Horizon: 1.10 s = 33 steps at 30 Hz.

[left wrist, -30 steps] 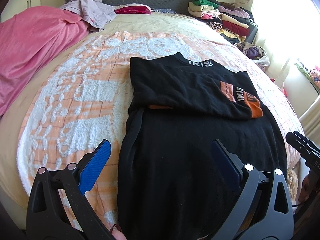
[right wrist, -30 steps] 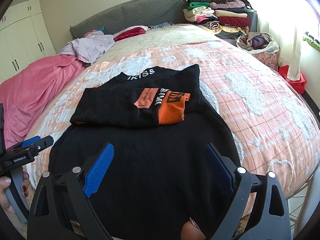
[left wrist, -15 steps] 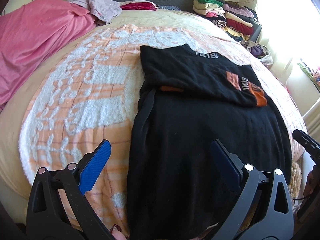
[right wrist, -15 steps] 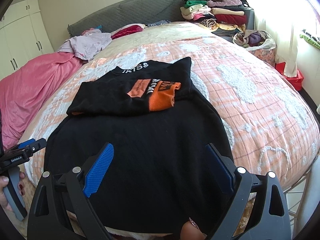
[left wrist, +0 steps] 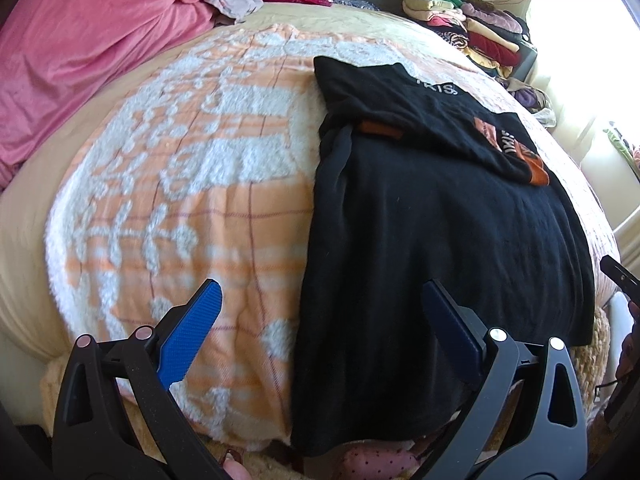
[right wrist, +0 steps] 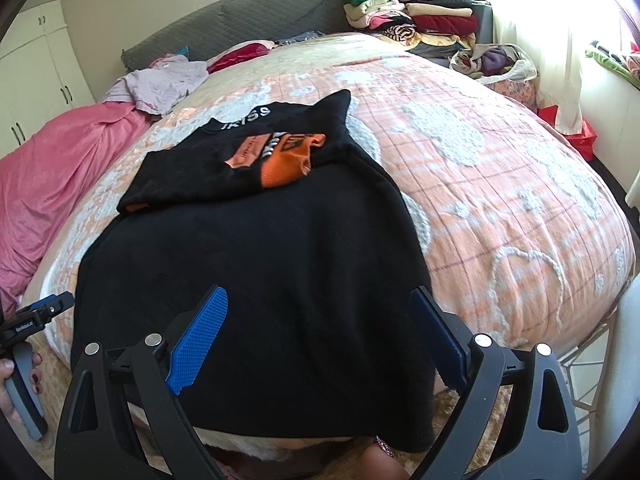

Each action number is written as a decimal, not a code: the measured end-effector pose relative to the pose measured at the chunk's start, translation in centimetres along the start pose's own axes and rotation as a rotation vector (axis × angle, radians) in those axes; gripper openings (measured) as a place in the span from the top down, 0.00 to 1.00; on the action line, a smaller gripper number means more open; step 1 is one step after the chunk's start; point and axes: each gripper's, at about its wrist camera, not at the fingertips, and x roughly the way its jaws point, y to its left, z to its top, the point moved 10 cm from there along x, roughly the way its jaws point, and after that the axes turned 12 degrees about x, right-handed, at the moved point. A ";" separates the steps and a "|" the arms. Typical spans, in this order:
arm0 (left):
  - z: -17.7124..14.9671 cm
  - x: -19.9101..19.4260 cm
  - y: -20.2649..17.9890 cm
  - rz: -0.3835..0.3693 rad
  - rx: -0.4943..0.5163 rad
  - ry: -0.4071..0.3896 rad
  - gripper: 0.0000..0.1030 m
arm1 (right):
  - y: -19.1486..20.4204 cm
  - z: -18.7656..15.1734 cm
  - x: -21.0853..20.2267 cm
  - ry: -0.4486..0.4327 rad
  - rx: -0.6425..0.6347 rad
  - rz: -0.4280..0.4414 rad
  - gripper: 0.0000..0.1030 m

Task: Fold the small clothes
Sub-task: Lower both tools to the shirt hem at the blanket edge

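A black sweater (left wrist: 440,232) (right wrist: 256,264) lies flat on the bed, its hem hanging over the near edge. Both sleeves are folded across the chest, showing an orange cuff (right wrist: 288,164) (left wrist: 534,168) and white lettering at the collar (right wrist: 246,118). My left gripper (left wrist: 320,312) is open above the sweater's lower left side, one finger over the blanket, the other over the black cloth. My right gripper (right wrist: 318,316) is open above the sweater's lower part, nothing between its fingers. The left gripper's tip (right wrist: 38,316) shows at the right wrist view's left edge.
An orange and white blanket (left wrist: 192,184) (right wrist: 500,184) covers the bed. A pink cover (left wrist: 80,60) lies on its far left, loose clothes (right wrist: 160,84) by the grey headboard (right wrist: 240,20). Stacked folded clothes (right wrist: 416,16) stand at the far right. A fluffy rug lies below the bed's edge.
Both grippers have drawn back and down toward the foot of the bed, so the sweater's hanging hem has come into view. Both stayed open; the sweater has not moved.
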 end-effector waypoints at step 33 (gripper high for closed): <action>-6.5 0.0 -1.1 -0.134 -0.068 0.071 0.45 | -6.3 -6.4 1.1 0.153 0.108 0.001 0.26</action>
